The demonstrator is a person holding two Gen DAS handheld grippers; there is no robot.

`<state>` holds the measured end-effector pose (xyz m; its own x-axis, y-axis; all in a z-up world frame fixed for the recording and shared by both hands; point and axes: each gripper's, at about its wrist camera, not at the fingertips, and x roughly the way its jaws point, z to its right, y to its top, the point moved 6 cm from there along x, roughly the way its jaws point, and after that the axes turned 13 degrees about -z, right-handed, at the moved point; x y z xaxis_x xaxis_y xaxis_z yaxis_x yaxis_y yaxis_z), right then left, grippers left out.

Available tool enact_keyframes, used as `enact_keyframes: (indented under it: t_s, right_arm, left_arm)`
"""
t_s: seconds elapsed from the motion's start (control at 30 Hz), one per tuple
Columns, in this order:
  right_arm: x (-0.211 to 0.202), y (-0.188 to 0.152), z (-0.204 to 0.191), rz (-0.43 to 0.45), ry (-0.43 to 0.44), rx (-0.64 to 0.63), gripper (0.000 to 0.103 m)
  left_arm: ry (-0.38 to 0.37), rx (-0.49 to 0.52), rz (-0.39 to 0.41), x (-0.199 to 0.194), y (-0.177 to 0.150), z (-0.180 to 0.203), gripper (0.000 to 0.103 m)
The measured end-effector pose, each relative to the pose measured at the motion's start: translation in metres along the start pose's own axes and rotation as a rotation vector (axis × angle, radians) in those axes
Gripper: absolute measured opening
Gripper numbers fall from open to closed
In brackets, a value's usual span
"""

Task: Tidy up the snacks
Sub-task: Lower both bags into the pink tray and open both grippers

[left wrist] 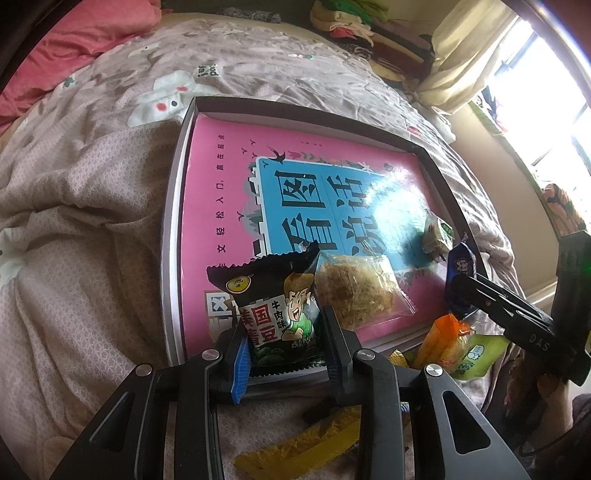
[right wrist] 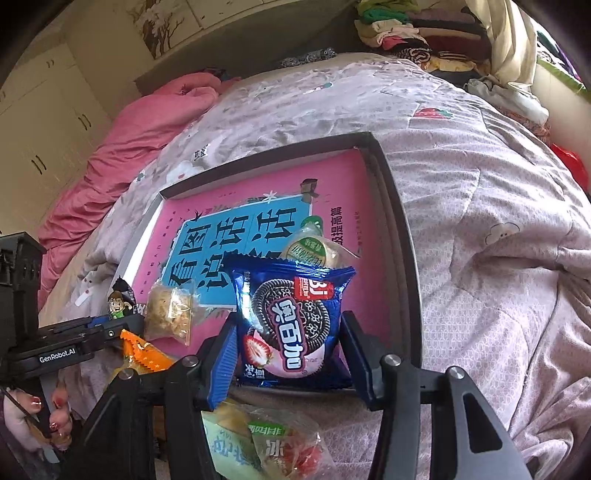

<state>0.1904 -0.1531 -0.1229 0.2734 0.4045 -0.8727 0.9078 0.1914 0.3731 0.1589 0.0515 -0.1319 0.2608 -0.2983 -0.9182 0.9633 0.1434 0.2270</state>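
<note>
A shallow dark-rimmed box (left wrist: 173,221) with a pink and blue printed bottom lies on the bed; it also shows in the right wrist view (right wrist: 402,236). My left gripper (left wrist: 284,339) is shut on a black green-pea snack packet (left wrist: 277,299) over the box's near edge. My right gripper (right wrist: 288,347) is shut on a blue cookie packet (right wrist: 291,321), also seen from the left (left wrist: 458,266). In the box lie a clear packet of brown snack (left wrist: 362,288) and a small green-labelled packet (left wrist: 437,232).
Loose snacks lie on the quilt before the box: an orange packet (left wrist: 447,339), a light green one (left wrist: 480,354), a yellow wrapper (left wrist: 306,443), a clear green-printed bag (right wrist: 266,443). A pink blanket (right wrist: 122,155) and piled clothes (right wrist: 413,33) lie beyond.
</note>
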Motion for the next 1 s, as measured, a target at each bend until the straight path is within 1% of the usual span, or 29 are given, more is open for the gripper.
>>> enact_keyframes:
  t_s: [0.17, 0.43, 0.63, 1.0]
  right_arm:
    - [-0.002, -0.001, -0.001, 0.001, 0.002, 0.003, 0.053]
    - [-0.005, -0.001, 0.008, 0.009, -0.055, 0.027, 0.054]
    - [-0.006, -0.002, 0.010, 0.009, -0.056, 0.022, 0.054]
    - [-0.011, -0.003, 0.004, 0.016, -0.026, 0.022, 0.056]
  left_arm:
    - [0.000, -0.003, -0.001, 0.000, -0.001, 0.000, 0.035]
    - [0.000, -0.009, 0.008, -0.004, -0.001, -0.001, 0.036]
    - [-0.002, -0.009, 0.006, -0.004, -0.002, -0.001, 0.036]
    - [-0.001, -0.009, 0.007, -0.005, -0.002, -0.001, 0.036]
